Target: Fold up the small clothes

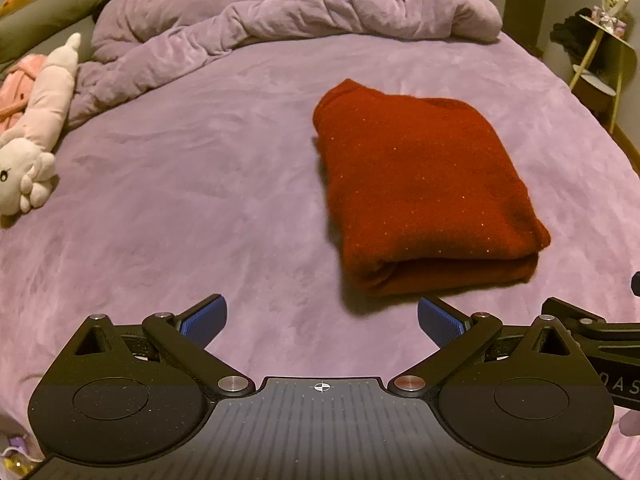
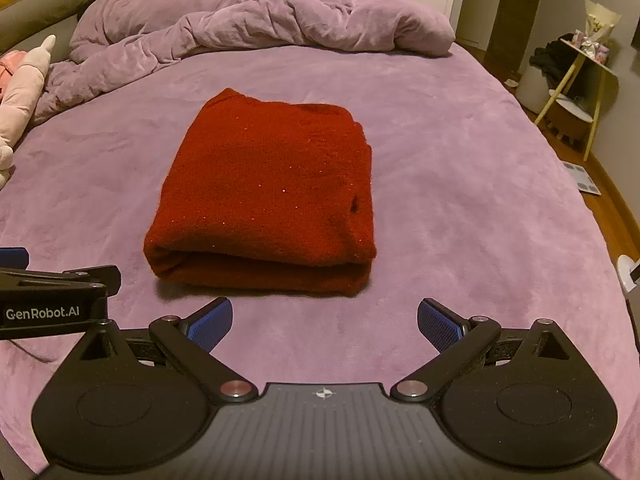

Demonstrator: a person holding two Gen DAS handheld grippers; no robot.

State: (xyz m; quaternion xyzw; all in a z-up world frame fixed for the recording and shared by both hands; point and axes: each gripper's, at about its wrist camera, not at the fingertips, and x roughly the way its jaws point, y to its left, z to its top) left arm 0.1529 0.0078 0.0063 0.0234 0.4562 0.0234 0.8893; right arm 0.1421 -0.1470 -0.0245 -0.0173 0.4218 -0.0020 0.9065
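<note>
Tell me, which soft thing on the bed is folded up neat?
The red sweater, folded into a flat rectangle in the middle of the bed. The purple duvet lies rumpled at the far end, and the pink plush toy lies unfolded.

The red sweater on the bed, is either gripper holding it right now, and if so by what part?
Nothing is held. The left gripper and right gripper are both open and short of the folded red sweater, which lies free on the bed.

The folded dark-red knitted sweater looked fuzzy and matt, flecked with tiny glints. The lilac bedsheet was soft, velvety plush. The left gripper showed matt black plastic, ribbed blue pads and shiny metal pivots.
</note>
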